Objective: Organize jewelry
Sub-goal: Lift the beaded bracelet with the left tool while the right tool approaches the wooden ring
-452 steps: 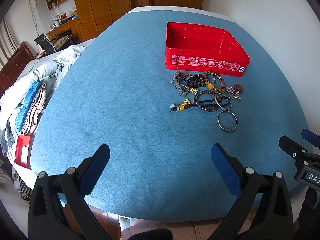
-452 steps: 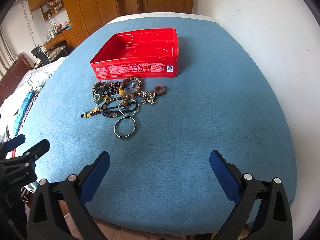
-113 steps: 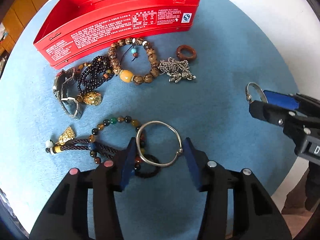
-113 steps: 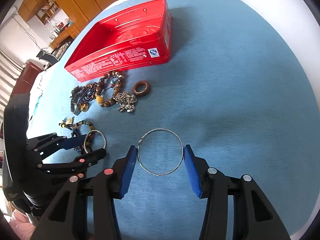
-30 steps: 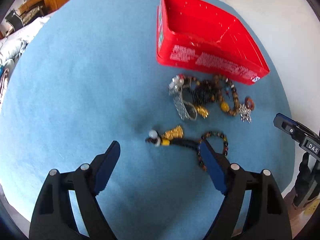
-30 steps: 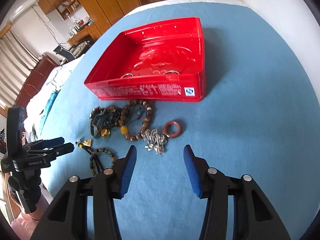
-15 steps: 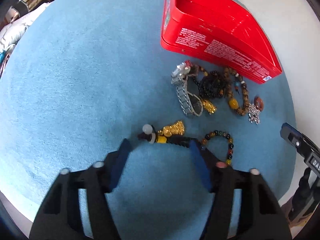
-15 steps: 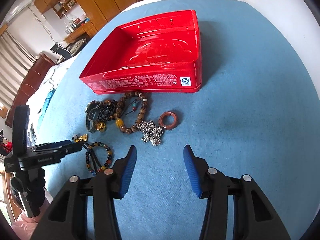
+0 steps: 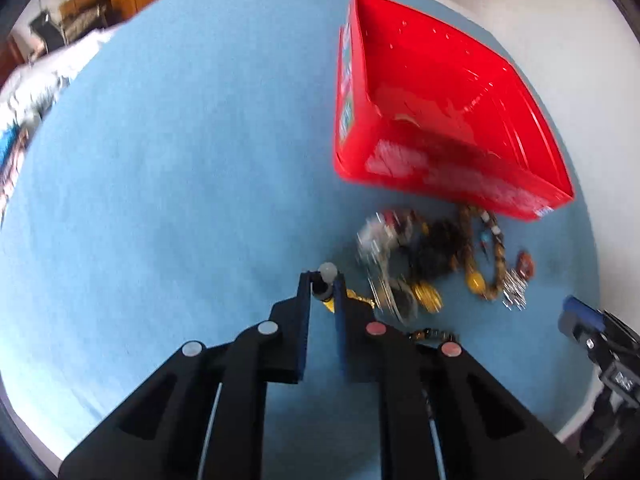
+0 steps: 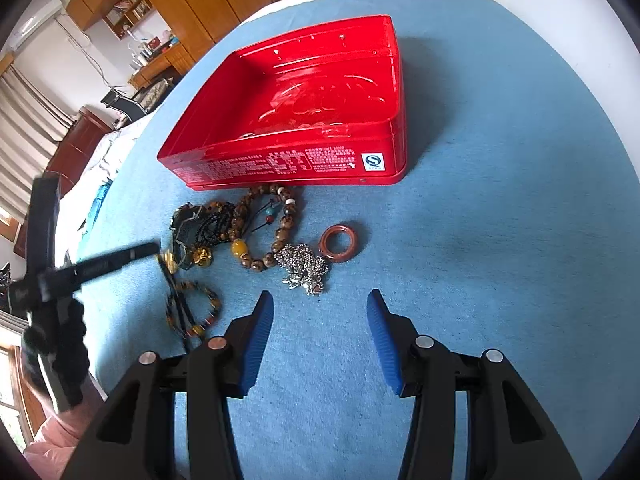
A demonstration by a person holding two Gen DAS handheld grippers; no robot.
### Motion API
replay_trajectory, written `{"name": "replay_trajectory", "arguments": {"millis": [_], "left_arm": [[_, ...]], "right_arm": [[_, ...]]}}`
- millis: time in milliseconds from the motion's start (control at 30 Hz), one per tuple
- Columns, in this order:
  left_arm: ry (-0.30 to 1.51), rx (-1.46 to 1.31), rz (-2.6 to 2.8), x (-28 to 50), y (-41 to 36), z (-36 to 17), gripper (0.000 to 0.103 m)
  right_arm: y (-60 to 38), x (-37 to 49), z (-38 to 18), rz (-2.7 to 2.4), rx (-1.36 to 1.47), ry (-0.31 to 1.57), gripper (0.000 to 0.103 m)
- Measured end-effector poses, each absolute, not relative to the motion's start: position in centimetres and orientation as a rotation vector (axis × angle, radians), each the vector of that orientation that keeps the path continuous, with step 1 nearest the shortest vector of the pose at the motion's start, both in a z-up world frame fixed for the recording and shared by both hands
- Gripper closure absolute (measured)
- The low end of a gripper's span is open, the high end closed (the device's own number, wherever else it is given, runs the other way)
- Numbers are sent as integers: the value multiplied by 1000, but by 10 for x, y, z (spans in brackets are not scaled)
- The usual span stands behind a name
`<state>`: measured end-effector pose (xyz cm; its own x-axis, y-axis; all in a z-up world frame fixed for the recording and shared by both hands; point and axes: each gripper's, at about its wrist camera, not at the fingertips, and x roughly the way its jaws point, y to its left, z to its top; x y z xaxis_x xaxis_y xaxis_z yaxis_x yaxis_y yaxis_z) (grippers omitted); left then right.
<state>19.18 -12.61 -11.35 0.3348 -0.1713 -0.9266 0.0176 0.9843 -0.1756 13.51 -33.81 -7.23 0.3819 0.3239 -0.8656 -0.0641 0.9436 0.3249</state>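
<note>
Pinching the pale bead end of the dark braided cord charm with gold beads [image 9: 327, 284], my left gripper [image 9: 322, 280] has just been closing and now clamps that tip between its jaws. From there the cord trails back and to the right under the tool, toward the multicoloured bead bracelet [image 10: 196, 312] it is tangled with. Ahead and to the right lies the open red metal tin [image 9: 448, 120], so I judge the carry runs up over the remaining pile. My right gripper [image 10: 320, 332] hangs half open, empty, just short of the silver filigree chain [image 10: 304, 266].
</note>
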Motion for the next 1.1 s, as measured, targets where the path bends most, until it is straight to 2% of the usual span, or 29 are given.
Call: {"name": "replay_trajectory", "arguments": {"millis": [67,167,267,367,400,467,567,800,1100], "left_arm": [[1243,-155,-117,202,-121,-119,89],[1262,-186,-116,206,-118,-126,72],[1258,-189,-125,196,-121,-126,65],[1272,-185,-128,185,-127,-130,69],[1272,-179,-120,183,-127,-130,74],[1277,-179,-116,184,-130,-132,91],[1277,-189,-115,190,-135,-135,99],[1189,-216,-185,184,-150,-126,99],[1030,-275,-290,142,-118,-60,99]], "right_arm": [[-340,137,-74,247,259,1160,54],[-342,138,-75,240,262,1163,54],[-342,142,-77,235,264,1170,54],[-341,144,-79,238,265,1174,54],[-340,145,-79,240,264,1175,54],[-338,145,-79,246,263,1177,54],[-337,146,-80,250,262,1179,54],[-344,148,-82,229,273,1183,54],[-343,150,-82,225,269,1184,54]]}}
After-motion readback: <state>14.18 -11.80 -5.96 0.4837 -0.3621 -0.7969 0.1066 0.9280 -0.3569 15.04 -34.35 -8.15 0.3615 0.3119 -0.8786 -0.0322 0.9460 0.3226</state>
